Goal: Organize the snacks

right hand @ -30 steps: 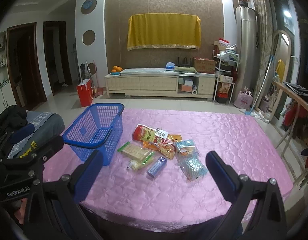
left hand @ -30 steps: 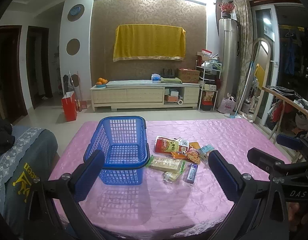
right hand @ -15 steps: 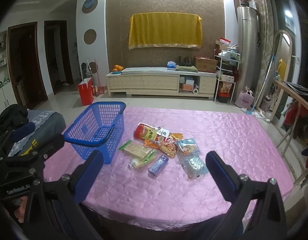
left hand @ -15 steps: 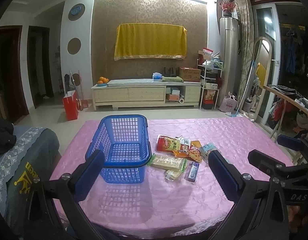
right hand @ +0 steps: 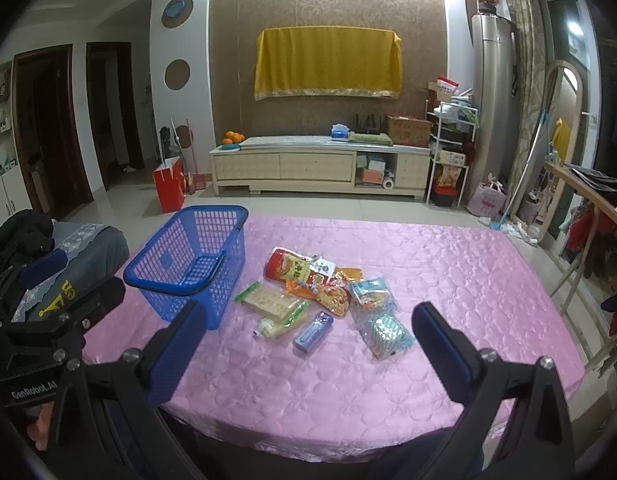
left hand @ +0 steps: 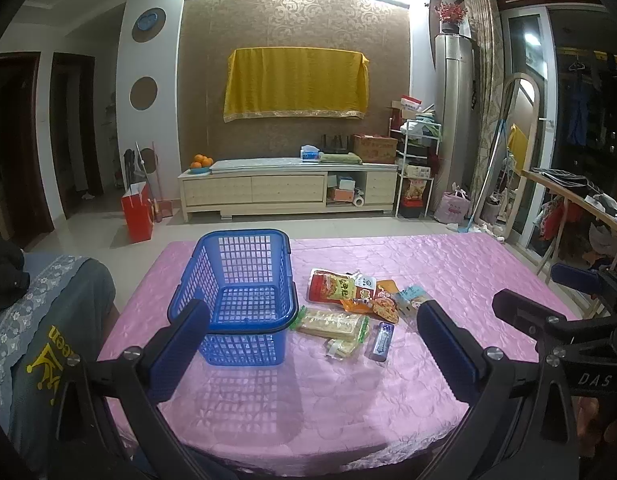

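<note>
A: What has changed for us over the last second?

B: Very little. Both views have crept slightly nearer the table (right hand: 448, 280), and the snacks lie just as they did. We judge that the task has not really begun; we are still lining up.

A: How do our grippers stand?

B: The left gripper (left hand: 314, 342) hangs over the near edge with its jaws spread wide and nothing between them. The right gripper (right hand: 308, 346) is the same, wide open and empty. Each shows at the edge of the other's view, off to the side.

A: And the container?

B: The blue basket (left hand: 244, 280) sits upright on the left part of the pink cloth. Through the mesh we see a bare bottom, so nothing is in it yet.

A: Where are the snacks?

B: All in a loose pile just right of the basket. The red bag (right hand: 286, 268) lies farthest. The cracker pack (right hand: 270, 302) lies just beside the basket's right wall. The small blue pack (right hand: 313, 332) is nearest to us, apart from the basket. The clear pouch (right hand: 382, 330) lies at the right of the pile. Several packs overlap in the middle, and we cannot count them surely.

A: So every item is still to be moved?

B: As we judge it, yes.
</note>
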Demonstrator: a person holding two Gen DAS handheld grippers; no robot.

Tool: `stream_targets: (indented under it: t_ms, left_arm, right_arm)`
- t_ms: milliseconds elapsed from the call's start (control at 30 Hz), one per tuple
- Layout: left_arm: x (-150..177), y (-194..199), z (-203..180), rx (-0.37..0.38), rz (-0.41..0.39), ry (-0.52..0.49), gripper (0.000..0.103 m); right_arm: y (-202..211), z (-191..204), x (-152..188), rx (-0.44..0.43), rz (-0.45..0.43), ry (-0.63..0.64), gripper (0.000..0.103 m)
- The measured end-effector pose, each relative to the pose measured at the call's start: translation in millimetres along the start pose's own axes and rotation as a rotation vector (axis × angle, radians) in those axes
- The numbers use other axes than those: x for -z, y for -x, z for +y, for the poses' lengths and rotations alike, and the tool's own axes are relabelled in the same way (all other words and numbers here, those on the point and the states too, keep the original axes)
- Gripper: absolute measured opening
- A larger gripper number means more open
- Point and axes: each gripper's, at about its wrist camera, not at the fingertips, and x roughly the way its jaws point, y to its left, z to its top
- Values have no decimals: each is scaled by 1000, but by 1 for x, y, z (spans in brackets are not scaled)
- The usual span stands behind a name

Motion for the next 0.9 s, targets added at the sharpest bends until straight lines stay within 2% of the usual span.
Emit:
stream_targets:
  t_ms: [900]
  left_arm:
    - [-1,2,1,5,2,-4,103]
  right_arm:
    - [6,-2,2,-1,-8,5,103]
